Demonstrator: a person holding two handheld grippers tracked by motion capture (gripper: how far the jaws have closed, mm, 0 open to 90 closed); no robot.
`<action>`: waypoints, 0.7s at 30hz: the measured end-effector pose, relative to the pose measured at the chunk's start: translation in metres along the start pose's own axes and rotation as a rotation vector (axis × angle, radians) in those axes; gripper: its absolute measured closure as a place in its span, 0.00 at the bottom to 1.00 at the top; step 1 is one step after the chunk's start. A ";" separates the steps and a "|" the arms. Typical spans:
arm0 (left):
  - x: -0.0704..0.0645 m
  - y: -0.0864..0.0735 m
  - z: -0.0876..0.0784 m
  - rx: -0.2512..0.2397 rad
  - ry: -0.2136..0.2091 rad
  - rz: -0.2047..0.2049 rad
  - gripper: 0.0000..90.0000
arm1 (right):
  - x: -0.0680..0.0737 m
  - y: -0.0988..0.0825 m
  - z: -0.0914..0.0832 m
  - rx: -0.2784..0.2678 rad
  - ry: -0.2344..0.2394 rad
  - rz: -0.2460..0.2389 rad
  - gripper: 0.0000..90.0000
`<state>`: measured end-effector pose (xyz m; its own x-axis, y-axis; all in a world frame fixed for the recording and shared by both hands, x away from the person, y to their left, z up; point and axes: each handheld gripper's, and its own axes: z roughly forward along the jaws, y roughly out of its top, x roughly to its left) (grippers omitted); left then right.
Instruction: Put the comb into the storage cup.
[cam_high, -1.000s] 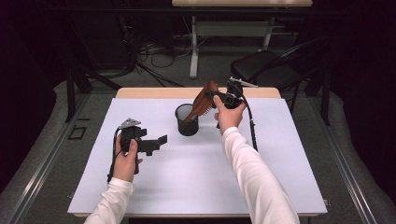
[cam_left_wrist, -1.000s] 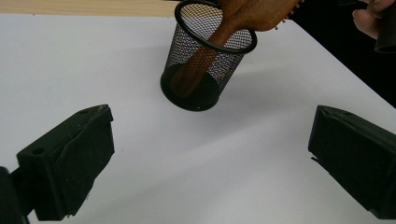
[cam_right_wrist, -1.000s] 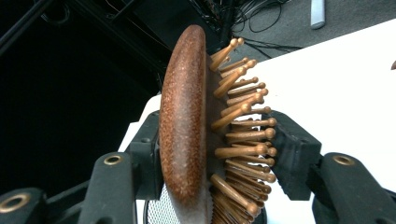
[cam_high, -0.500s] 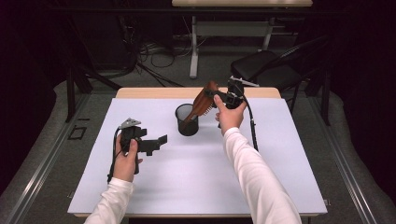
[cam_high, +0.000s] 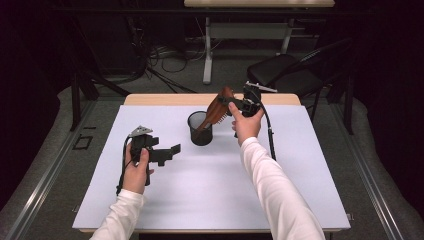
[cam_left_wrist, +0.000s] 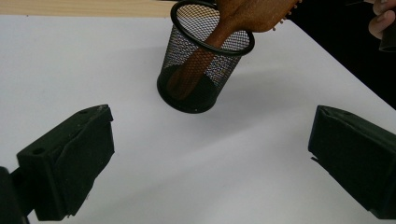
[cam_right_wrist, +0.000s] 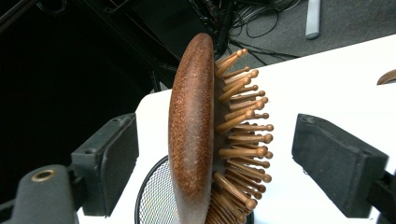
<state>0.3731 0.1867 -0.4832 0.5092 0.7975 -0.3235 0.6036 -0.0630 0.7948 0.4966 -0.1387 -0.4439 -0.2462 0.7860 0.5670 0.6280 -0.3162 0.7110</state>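
Observation:
A wooden hairbrush (cam_high: 216, 111) stands handle-down in a black mesh cup (cam_high: 200, 129) at the back middle of the white table and leans to the right. My right gripper (cam_high: 227, 102) is level with the brush head. Its jaws have just been opening. In the right gripper view the brush head (cam_right_wrist: 191, 135) stands between the pads with a gap on each side. My left gripper (cam_high: 167, 152) rests open on the table's left side and points at the cup (cam_left_wrist: 196, 70), with bare table between its jaws.
The white table top (cam_high: 210, 195) has a wooden strip (cam_high: 165, 98) along its far edge. A black chair (cam_high: 287, 75) stands behind the back right corner. Cables (cam_high: 150, 65) and a desk leg (cam_high: 207, 50) lie on the floor beyond.
The right gripper's jaws have spread away from the brush head, which stays leaning in the cup. Neither hand has shifted.

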 end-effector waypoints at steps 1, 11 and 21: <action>0.000 0.000 0.000 0.002 0.001 0.001 0.00 | 0.000 0.000 0.000 0.000 -0.002 -0.004 0.16; 0.003 0.001 0.000 -0.002 0.011 -0.009 0.00 | 0.002 0.002 0.000 0.009 -0.026 -0.030 0.00; 0.002 0.001 0.000 0.002 0.009 -0.009 0.00 | 0.003 0.003 -0.007 0.043 -0.031 -0.091 0.00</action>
<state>0.3745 0.1885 -0.4831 0.4986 0.8033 -0.3259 0.6091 -0.0571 0.7911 0.4921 -0.1406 -0.4372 -0.2815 0.8267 0.4871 0.6351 -0.2199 0.7404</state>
